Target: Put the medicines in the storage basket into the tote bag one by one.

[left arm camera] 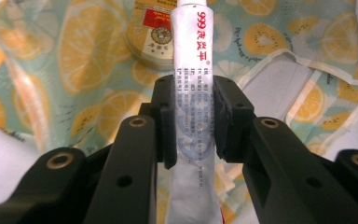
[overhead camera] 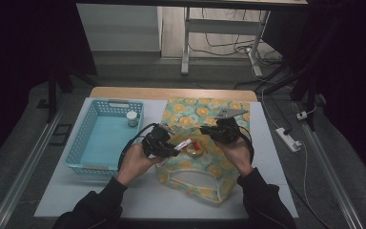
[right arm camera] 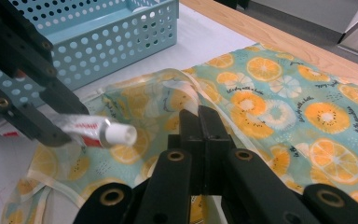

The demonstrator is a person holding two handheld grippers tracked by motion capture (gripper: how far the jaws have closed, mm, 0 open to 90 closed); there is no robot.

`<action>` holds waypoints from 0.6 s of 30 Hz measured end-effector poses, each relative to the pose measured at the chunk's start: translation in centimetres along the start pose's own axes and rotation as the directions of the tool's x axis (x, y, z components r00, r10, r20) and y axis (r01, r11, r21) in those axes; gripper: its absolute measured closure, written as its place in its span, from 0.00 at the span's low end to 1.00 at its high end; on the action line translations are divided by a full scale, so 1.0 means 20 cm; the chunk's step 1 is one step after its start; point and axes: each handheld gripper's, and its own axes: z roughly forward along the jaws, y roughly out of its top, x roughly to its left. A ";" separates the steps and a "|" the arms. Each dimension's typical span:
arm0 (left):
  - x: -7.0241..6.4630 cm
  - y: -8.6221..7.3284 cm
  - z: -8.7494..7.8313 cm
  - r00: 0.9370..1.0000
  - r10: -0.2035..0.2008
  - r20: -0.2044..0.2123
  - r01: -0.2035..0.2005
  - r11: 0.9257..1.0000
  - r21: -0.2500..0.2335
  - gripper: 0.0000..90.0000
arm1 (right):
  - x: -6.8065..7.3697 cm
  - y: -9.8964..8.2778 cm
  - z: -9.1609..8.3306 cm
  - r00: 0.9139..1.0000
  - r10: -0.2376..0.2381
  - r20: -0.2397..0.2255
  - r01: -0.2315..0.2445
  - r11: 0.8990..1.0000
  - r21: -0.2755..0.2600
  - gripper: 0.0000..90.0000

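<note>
Hands of a person at a table hold two black grippers over an orange-print bag. Left gripper pinches a white ointment tube across its middle, pads pressing both sides, cap pointing away toward the other gripper. From above, the tube hangs just over the bag's near half, beside a round yellow tin lying on the bag. Right gripper has its jaws pressed together; they seem to nip the bag's cloth, though the frames do not make that sure.

Likely step: carrying the tube out to the blue basket at the left, where a small jar already stands in the far right corner. To do it well, keep the squeeze steady so the slick tube does not slide, lift it above the basket's near wall before crossing, and lower it into the bare floor well apart from the jar.

Room is good: white mat lies between bag and basket, and the basket's near half is free. Watch the bag's looped handles near the table's front edge and the left gripper's trailing cable.
</note>
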 end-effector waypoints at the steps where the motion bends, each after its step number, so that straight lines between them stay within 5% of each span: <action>1: 0.00 0.01 0.01 1.000 -0.001 0.003 0.001 1.000 -0.002 0.80 | 0.00 0.00 0.00 1.000 0.000 0.000 0.000 1.000 0.000 1.00; 10: -0.01 0.07 0.09 1.000 0.000 0.010 0.000 1.000 0.006 0.80 | 0.00 0.00 0.01 1.000 0.004 -0.002 -0.004 1.000 0.000 1.00; 18: -0.01 0.12 0.15 0.999 0.009 -0.035 -0.008 1.000 0.023 0.80 | 0.00 0.00 0.01 1.000 0.007 0.001 -0.007 1.000 -0.006 1.00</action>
